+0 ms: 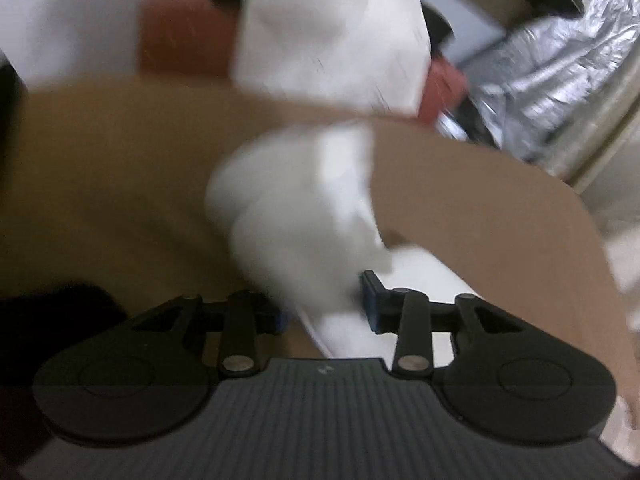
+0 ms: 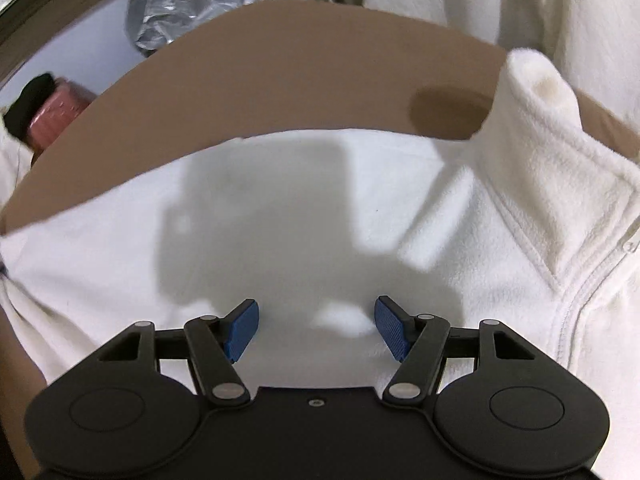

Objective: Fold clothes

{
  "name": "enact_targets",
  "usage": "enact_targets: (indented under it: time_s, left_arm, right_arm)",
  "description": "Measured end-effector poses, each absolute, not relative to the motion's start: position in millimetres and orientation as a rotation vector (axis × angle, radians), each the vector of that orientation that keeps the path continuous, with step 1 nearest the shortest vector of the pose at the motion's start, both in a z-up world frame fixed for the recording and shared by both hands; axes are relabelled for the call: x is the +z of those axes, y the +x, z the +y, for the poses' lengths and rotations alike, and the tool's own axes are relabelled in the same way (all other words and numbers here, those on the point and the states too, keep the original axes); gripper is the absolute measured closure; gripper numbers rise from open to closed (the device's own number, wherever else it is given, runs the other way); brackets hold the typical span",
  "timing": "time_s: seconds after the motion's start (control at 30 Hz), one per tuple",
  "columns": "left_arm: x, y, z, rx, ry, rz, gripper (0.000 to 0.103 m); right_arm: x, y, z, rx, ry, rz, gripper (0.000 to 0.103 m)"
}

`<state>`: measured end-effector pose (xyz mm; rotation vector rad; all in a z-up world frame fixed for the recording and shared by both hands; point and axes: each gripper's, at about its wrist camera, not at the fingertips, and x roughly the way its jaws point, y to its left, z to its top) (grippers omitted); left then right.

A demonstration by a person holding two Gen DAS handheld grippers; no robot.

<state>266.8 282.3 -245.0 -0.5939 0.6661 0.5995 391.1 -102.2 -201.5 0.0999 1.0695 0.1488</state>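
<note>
A white fleece jacket (image 2: 304, 208) lies spread on a brown table (image 2: 304, 64), its stand-up collar (image 2: 532, 92) and zipper at the right. My right gripper (image 2: 316, 328) is open and empty, hovering just above the jacket's flat body. In the blurred left wrist view, my left gripper (image 1: 326, 304) has its blue pads on either side of a bunched part of the white fleece (image 1: 296, 208), which hangs up from the table (image 1: 120, 160). Whether the pads press the cloth is not clear.
A crinkled silver bag (image 2: 188, 4) lies beyond the table's far edge; it also shows in the left wrist view (image 1: 560, 64). A pink object with a black cap (image 2: 56, 116) sits at the left. White paper or cloth (image 1: 332, 36) hangs behind the table.
</note>
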Motion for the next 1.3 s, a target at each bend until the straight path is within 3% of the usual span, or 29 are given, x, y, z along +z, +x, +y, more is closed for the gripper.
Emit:
enact_targets:
  time_s: [0.03, 0.07, 0.13, 0.3, 0.33, 0.4, 0.43, 0.6, 0.63, 0.67, 0.7, 0.73, 0.83, 0.97, 1.3]
  left_arm:
    - [-236.0, 262.5, 279.7, 0.618, -0.550, 0.628, 0.058]
    - [-230.8, 260.2, 279.1, 0.633, -0.534, 0.614, 0.038]
    - [-226.3, 258.4, 281.3, 0.655, -0.537, 0.627, 0.017]
    - [-255.7, 273.6, 296.4, 0.631, -0.608, 0.786, 0.010]
    - [-262.1, 276.2, 297.0, 0.619, -0.610, 0.802, 0.011]
    - [-258.8, 279.6, 290.1, 0.576, -0.552, 0.731, 0.081]
    - [-250.2, 280.3, 286.7, 0.537, -0.532, 0.693, 0.095]
    - [-192.3, 259.3, 279.3, 0.452, -0.468, 0.372, 0.092]
    - [-188.7, 257.7, 280.2, 0.473, -0.465, 0.344, 0.083]
    - [-189.5, 257.2, 282.9, 0.514, -0.467, 0.348, 0.058]
    - [-195.8, 258.8, 287.7, 0.586, -0.476, 0.402, 0.040]
    - [-202.7, 259.6, 294.0, 0.649, -0.503, 0.477, 0.030]
    - [-213.8, 253.5, 309.9, 0.680, -0.658, 0.648, 0.031]
    - [-195.8, 234.8, 282.6, 0.452, -0.696, 0.713, 0.029]
    - [-182.2, 117.4, 96.0, -0.219, -0.264, 0.974, 0.029]
  right_arm:
    - [-200.9, 388.6, -100.1, 0.151, 0.080, 1.071, 0.034]
    - [-199.7, 387.2, -98.1, 0.155, 0.061, 1.076, 0.033]
    - [-197.1, 384.4, -95.2, 0.160, 0.029, 1.083, 0.033]
    - [-193.0, 377.8, -102.7, 0.154, 0.089, 1.076, 0.033]
    - [-192.9, 376.6, -104.4, 0.154, 0.100, 1.074, 0.033]
    - [-193.0, 375.3, -107.4, 0.150, 0.120, 1.072, 0.033]
    - [-193.6, 376.2, -108.0, 0.142, 0.126, 1.072, 0.033]
    - [-188.3, 367.6, -105.3, 0.124, 0.167, 1.067, 0.033]
    - [-184.8, 360.3, -106.4, 0.126, 0.182, 1.063, 0.033]
    - [-180.3, 349.1, -108.6, 0.128, 0.199, 1.055, 0.033]
    - [-175.8, 336.1, -110.8, 0.129, 0.217, 1.047, 0.033]
    - [-172.3, 323.4, -112.9, 0.130, 0.230, 1.043, 0.033]
    - [-163.6, 269.8, -122.8, 0.115, 0.265, 1.040, 0.033]
    - [-154.5, 180.5, -129.5, 0.091, 0.335, 0.990, 0.033]
    - [-170.1, 31.9, -81.1, 0.063, 0.407, 0.838, 0.033]
